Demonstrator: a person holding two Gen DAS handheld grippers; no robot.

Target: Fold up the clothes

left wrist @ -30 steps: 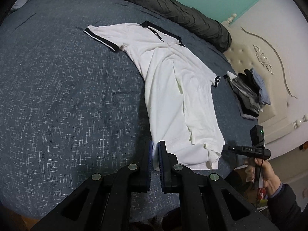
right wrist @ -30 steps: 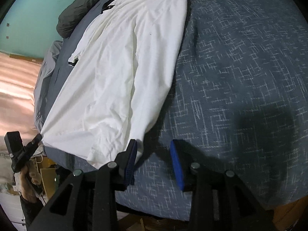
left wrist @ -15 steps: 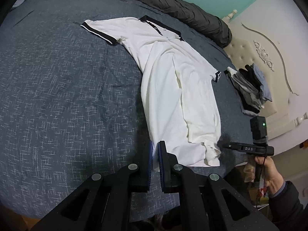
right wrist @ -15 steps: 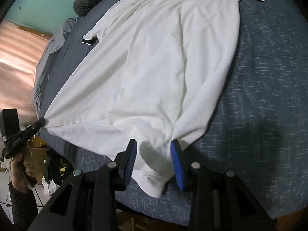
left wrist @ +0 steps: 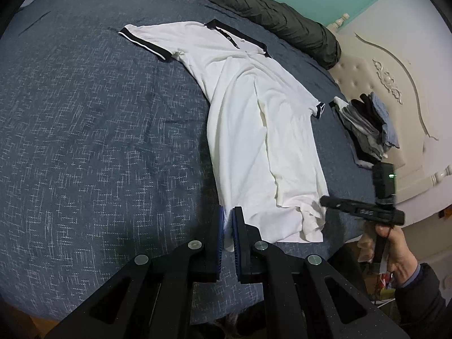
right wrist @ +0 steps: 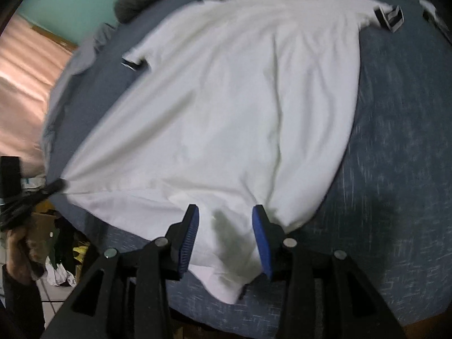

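Note:
A white polo shirt (left wrist: 254, 130) with a dark collar and dark sleeve trim lies lengthwise on the dark blue bedspread (left wrist: 99, 141). My left gripper (left wrist: 228, 212) is shut on the near hem corner; the right wrist view shows that left gripper (right wrist: 58, 184) pulling the hem into a taut point. My right gripper (right wrist: 224, 212) is open, its blue pads astride the other end of the hem of the shirt (right wrist: 240, 99), with cloth lying between them. Seen from the left wrist, the right gripper (left wrist: 327, 202) reaches the hem from the bed's side, held by a hand (left wrist: 395, 257).
A stack of folded clothes (left wrist: 367, 124) sits on the bed by the cream headboard (left wrist: 381, 65). A rolled dark duvet (left wrist: 268, 8) runs along the far edge. The bed's near edge lies just below both grippers, with clutter on the floor (right wrist: 62, 268).
My right gripper has moved from the bare bedspread beside the shirt onto its hem, staying open. The left gripper keeps its hold and the hem is stretched wider.

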